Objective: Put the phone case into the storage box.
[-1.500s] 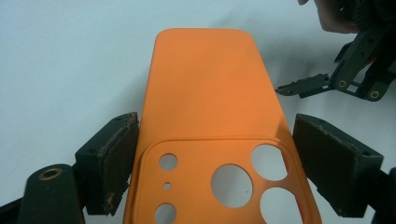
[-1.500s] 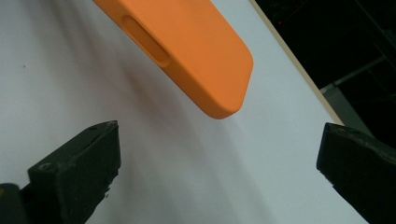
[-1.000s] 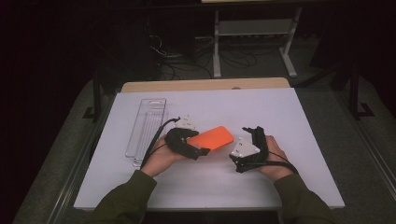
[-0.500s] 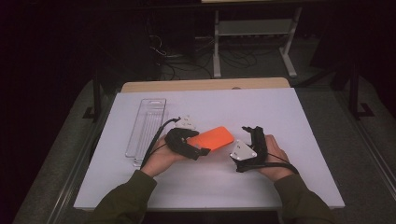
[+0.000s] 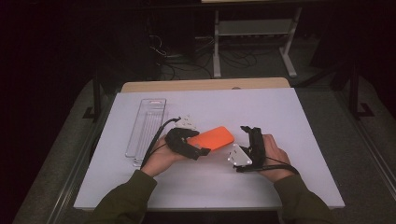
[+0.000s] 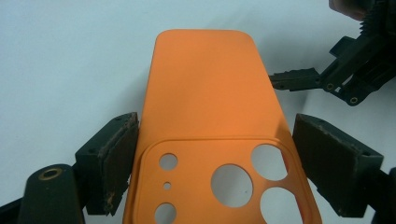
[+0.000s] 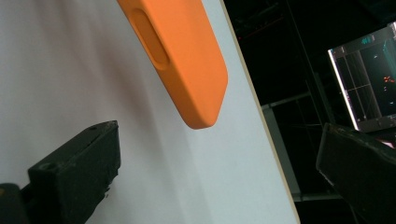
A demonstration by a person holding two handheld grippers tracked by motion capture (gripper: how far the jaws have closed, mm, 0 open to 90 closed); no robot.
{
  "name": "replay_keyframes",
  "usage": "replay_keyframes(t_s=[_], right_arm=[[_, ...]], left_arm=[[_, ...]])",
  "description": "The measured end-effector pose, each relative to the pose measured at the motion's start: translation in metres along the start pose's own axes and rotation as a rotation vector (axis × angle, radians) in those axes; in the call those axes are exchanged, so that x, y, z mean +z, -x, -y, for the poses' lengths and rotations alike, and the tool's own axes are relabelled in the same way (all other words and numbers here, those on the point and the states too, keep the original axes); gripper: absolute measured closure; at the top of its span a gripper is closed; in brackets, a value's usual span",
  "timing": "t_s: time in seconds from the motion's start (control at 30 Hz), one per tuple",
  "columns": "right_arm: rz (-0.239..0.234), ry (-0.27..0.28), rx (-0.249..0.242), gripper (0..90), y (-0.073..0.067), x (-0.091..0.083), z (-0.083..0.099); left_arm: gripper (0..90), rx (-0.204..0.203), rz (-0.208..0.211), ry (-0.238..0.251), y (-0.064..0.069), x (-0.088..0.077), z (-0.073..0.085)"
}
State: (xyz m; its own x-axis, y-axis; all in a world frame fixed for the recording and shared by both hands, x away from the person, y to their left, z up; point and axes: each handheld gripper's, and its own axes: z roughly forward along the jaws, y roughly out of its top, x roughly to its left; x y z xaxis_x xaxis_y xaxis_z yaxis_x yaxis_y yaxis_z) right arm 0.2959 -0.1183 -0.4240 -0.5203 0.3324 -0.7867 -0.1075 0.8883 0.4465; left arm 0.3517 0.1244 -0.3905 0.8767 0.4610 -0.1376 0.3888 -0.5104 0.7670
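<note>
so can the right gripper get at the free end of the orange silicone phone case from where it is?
Probably yes. The right gripper has its jaws open, and bare white table lies between it and the orange silicone phone case. The left gripper clamps the camera-cutout end.

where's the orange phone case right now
In the high view, the orange phone case is mid-table, gripped by the left gripper, just left of the right gripper.

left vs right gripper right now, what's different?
Left gripper has its jaws shut on the orange case, at the camera-cutout end; right gripper has its jaws open, with nothing between them. In the high view the left one points right, along the case; the right one points away from the person, just off the case's far end. Both are black, hand-held, low over the white table.
</note>
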Motion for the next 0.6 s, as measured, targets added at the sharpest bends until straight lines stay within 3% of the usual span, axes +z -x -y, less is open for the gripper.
replay_keyframes(t_s=[0.03, 0.47, 0.53, 0.6], right_arm=[[0.003, 0.003, -0.031, 0.0, 0.0006, 0.0006, 0.0003], [0.059, 0.008, -0.047, 0.0, -0.0051, -0.0014, -0.0035], [0.067, 0.01, -0.059, 0.0, -0.0059, -0.0019, -0.0043], [0.073, 0.02, -0.104, 0.0, -0.0056, -0.0014, -0.0041]], left_arm=[[16.0, 0.008, 0.0, -0.006, -0.0005, -0.0005, -0.0002], [16.0, 0.017, 0.0, -0.013, -0.001, -0.0009, -0.0004], [16.0, 0.016, 0.0, -0.014, -0.0009, -0.0008, -0.0003], [16.0, 0.015, -0.003, -0.01, -0.0006, -0.0005, -0.0002]])
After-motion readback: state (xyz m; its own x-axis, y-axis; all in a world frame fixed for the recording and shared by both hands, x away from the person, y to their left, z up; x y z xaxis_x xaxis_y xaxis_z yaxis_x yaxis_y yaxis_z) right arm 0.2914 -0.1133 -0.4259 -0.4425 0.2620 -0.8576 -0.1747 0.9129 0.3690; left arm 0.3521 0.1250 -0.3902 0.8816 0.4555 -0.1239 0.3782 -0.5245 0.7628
